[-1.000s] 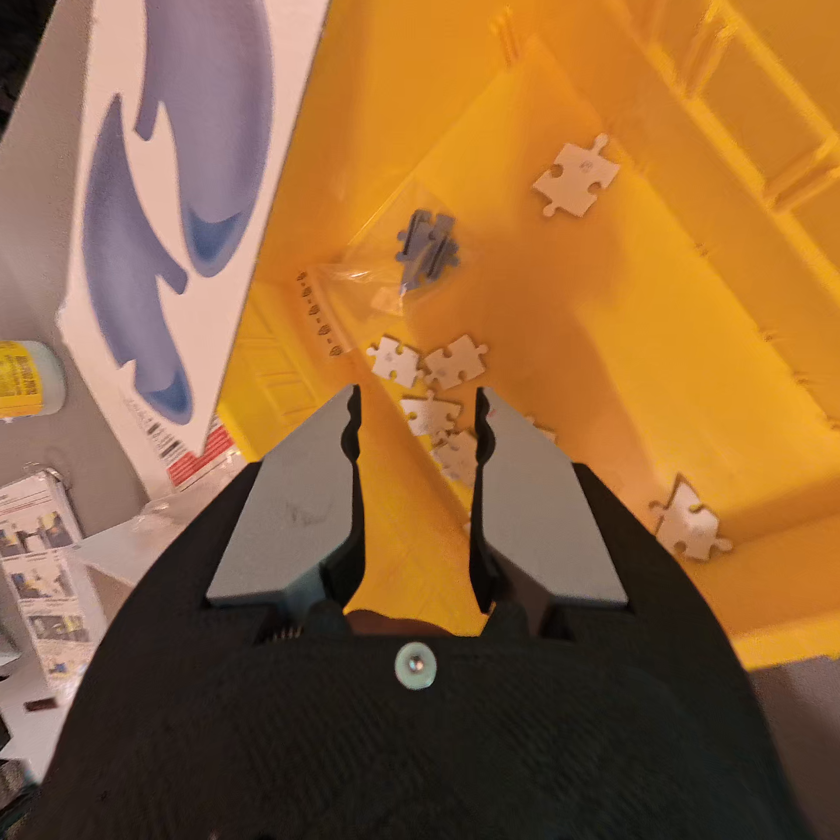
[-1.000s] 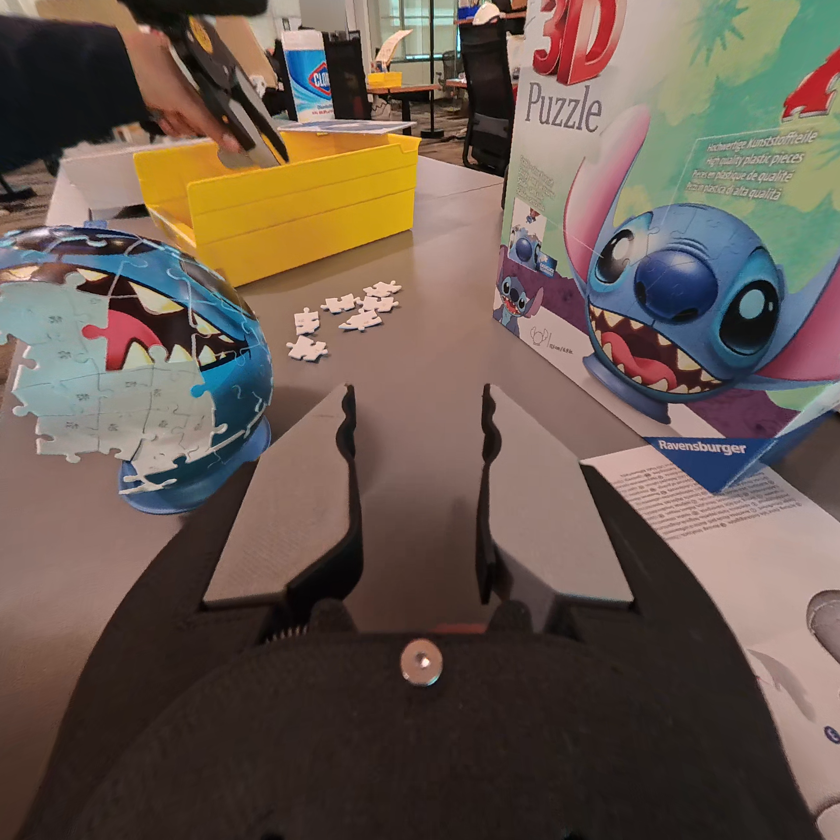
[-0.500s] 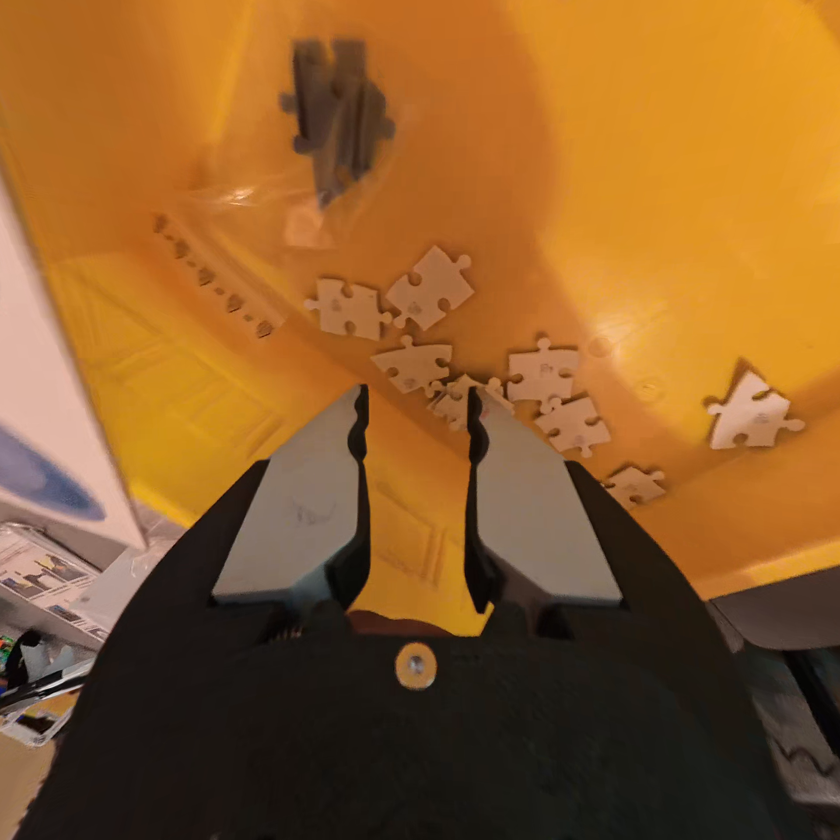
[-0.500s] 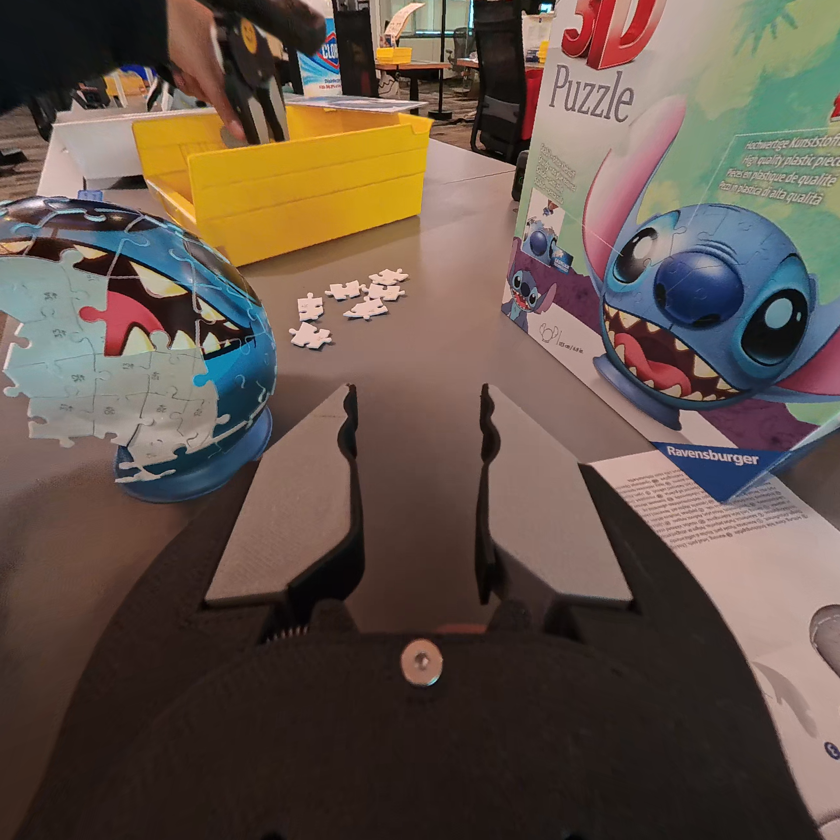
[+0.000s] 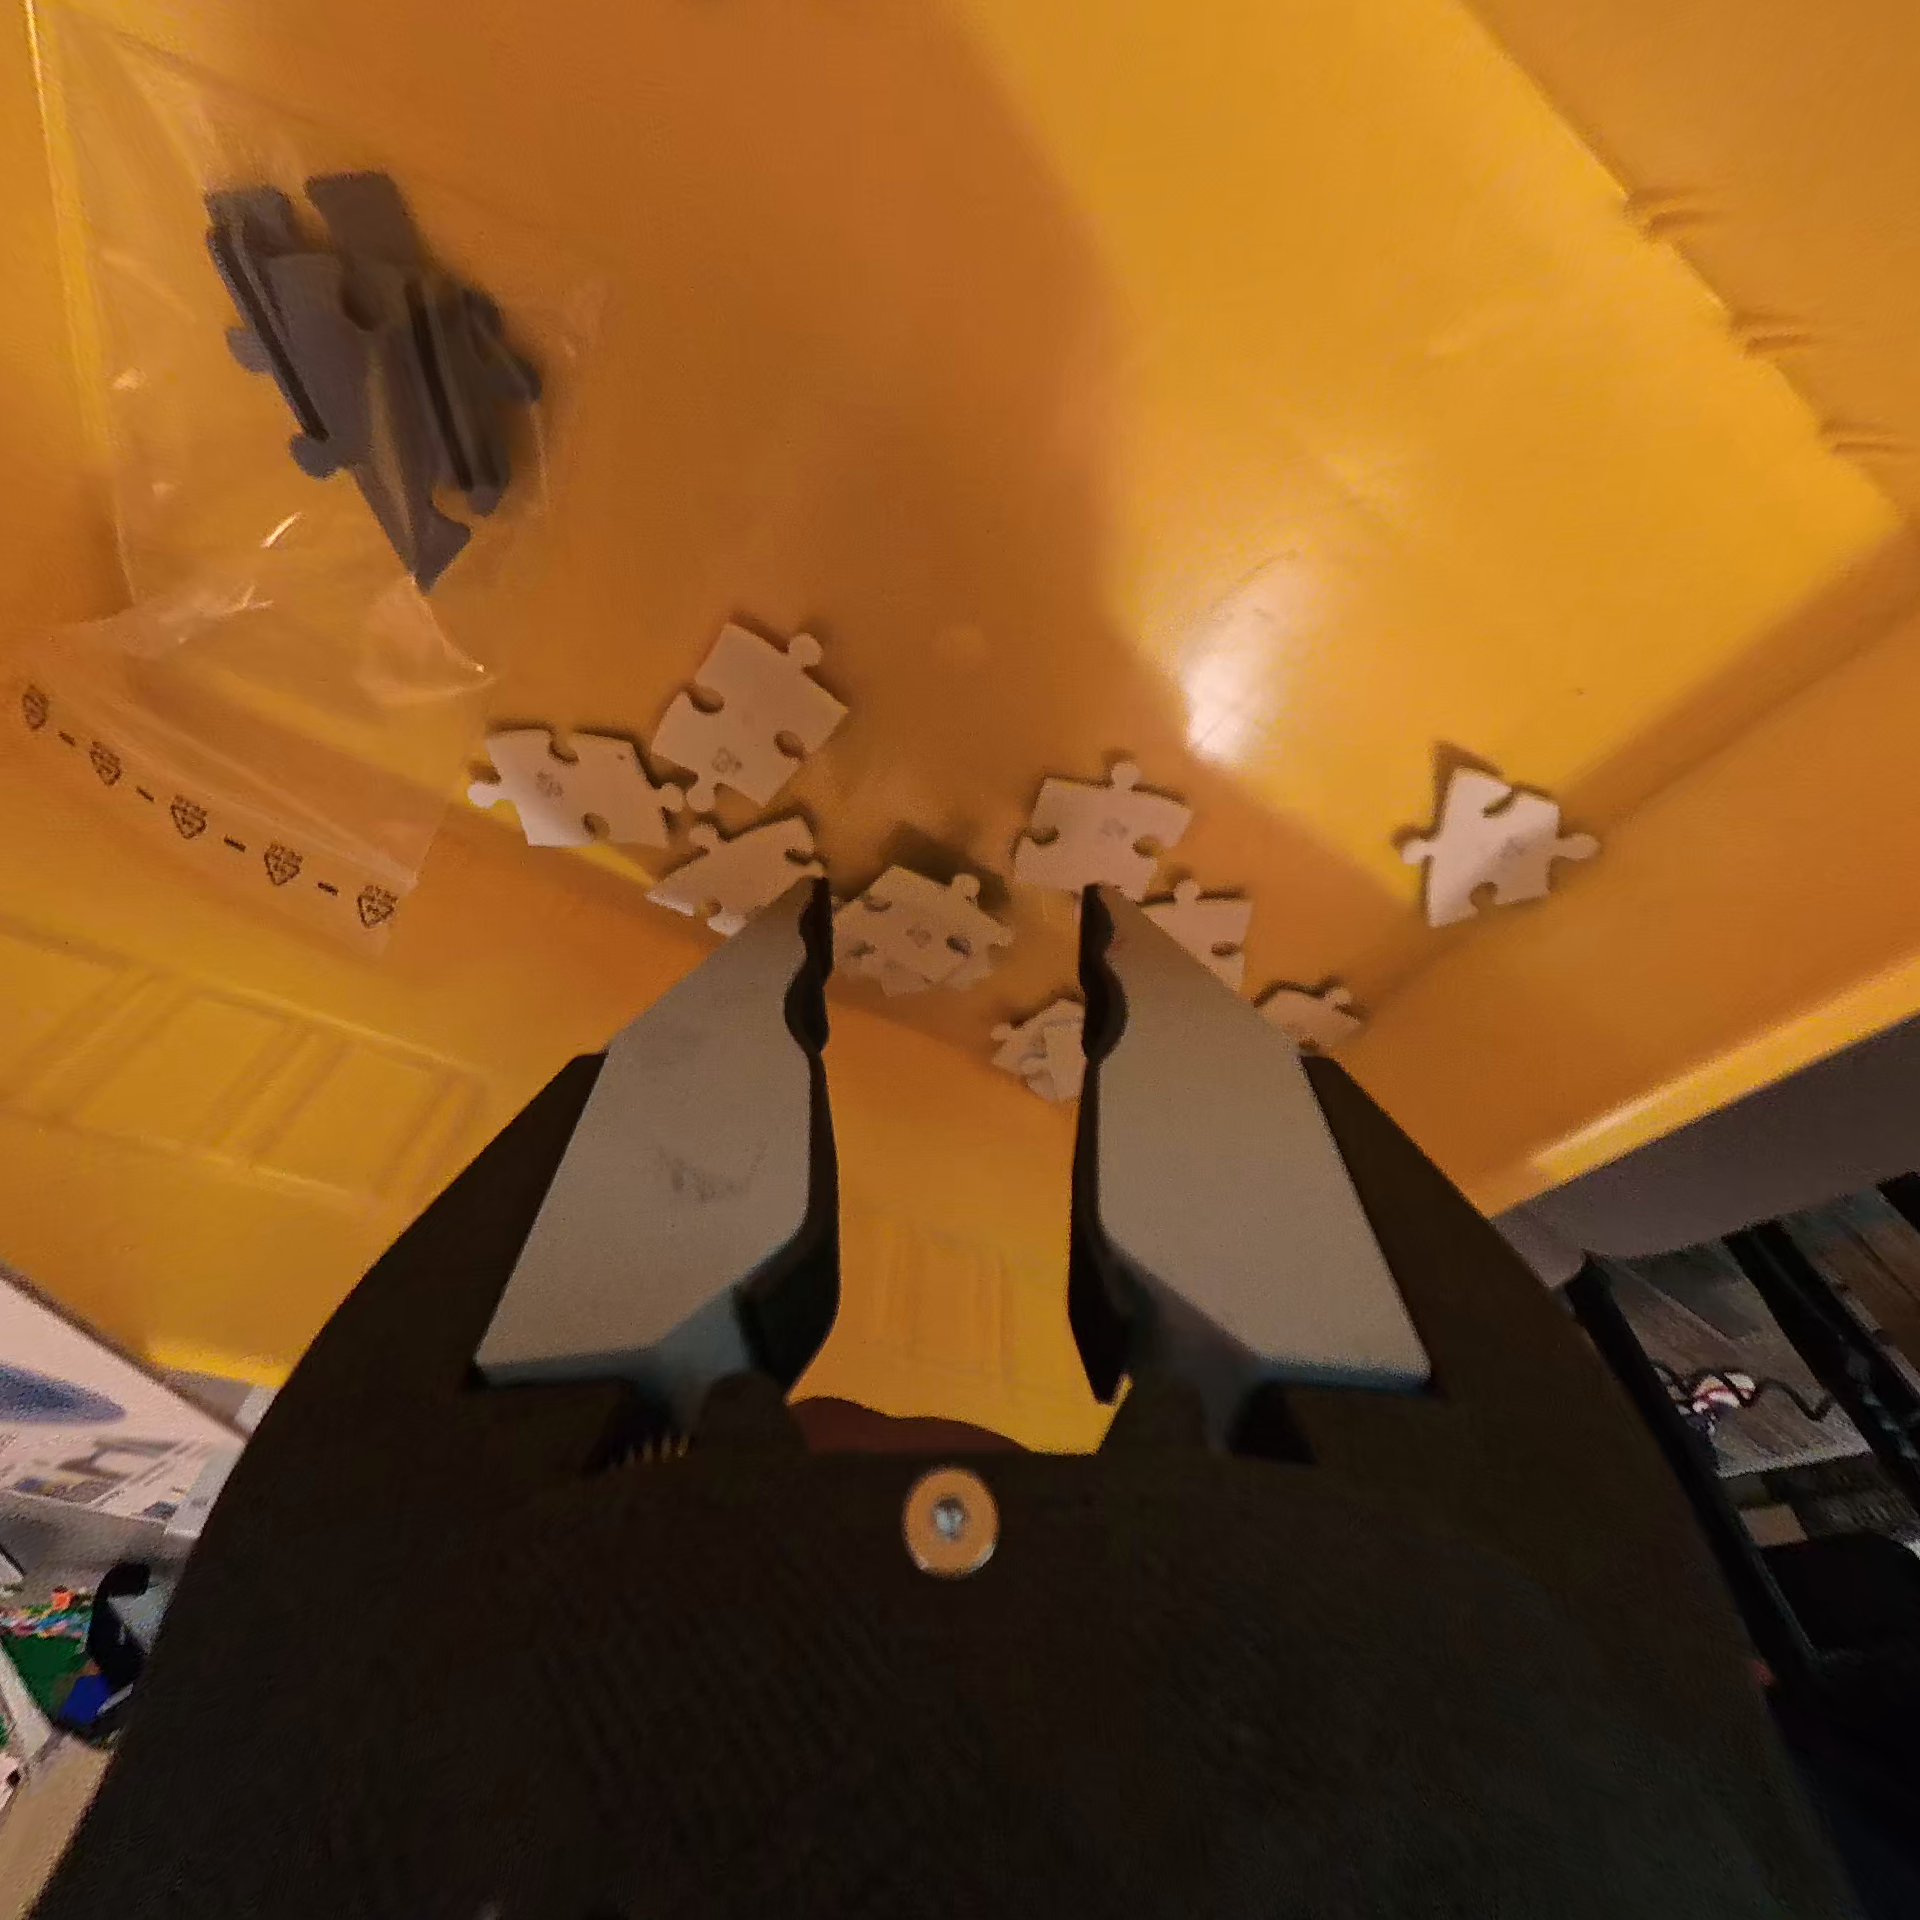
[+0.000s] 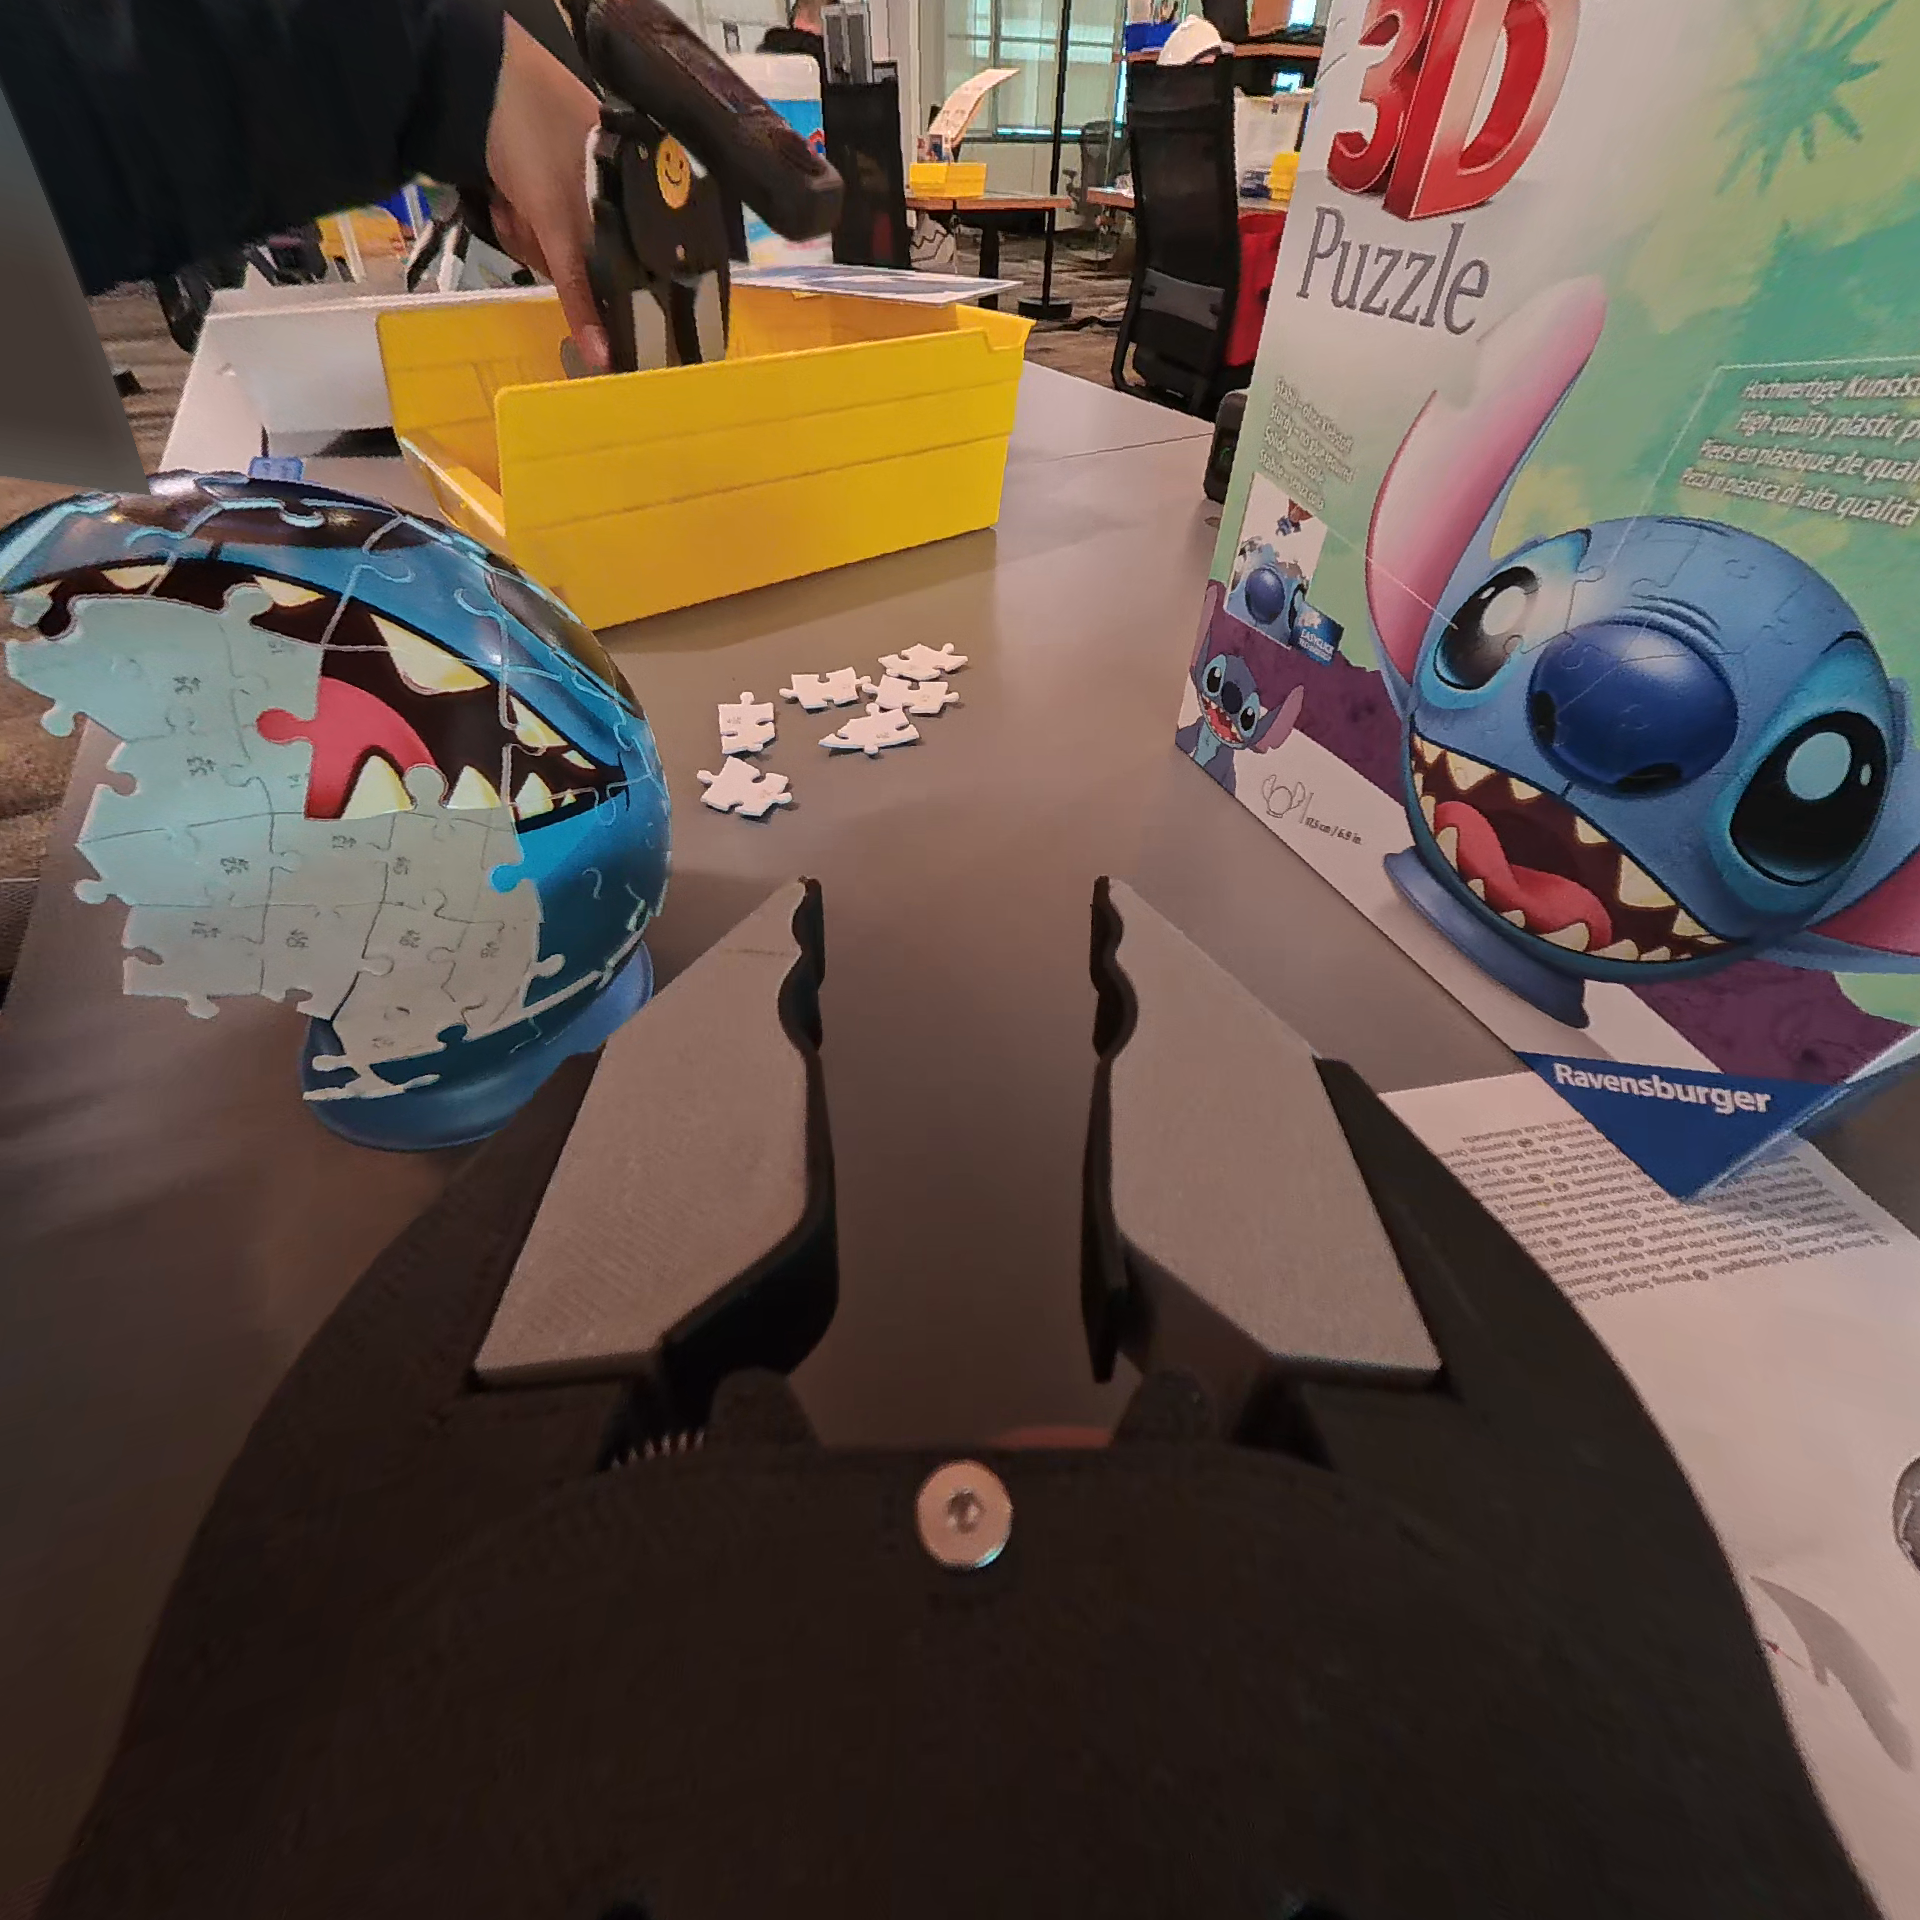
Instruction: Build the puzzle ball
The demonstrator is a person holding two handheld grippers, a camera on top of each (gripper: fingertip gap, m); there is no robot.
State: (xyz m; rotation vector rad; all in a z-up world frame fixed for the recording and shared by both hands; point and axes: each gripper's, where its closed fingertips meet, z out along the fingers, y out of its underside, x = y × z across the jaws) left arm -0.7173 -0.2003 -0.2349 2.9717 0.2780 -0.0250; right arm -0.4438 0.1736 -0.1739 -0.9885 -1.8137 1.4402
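Observation:
My left gripper (image 5: 948,902) is open inside the yellow bin (image 5: 1039,364), its tips just short of a white puzzle piece (image 5: 920,940) that lies between them. Several more white pieces (image 5: 748,722) lie face down around it. From the right wrist view the left gripper (image 6: 665,301) reaches down into the bin (image 6: 748,488). My right gripper (image 6: 948,902) is open and empty above the grey table (image 6: 1039,499). The half-built blue puzzle ball (image 6: 332,790) stands on its blue base to its left. Several loose white pieces (image 6: 831,717) lie on the table ahead.
A clear bag with dark grey pieces (image 5: 374,364) lies in the bin's far left. The puzzle box (image 6: 1621,582) stands upright on the right, with an instruction sheet (image 6: 1704,1299) in front of it. A white tray (image 6: 301,353) sits behind the bin. My hands' fingertips stand some 45 cm from each other.
My left gripper has moved deeper into the bin and closer to the cluster of white pieces. My right gripper has stayed open and shifted only slightly.

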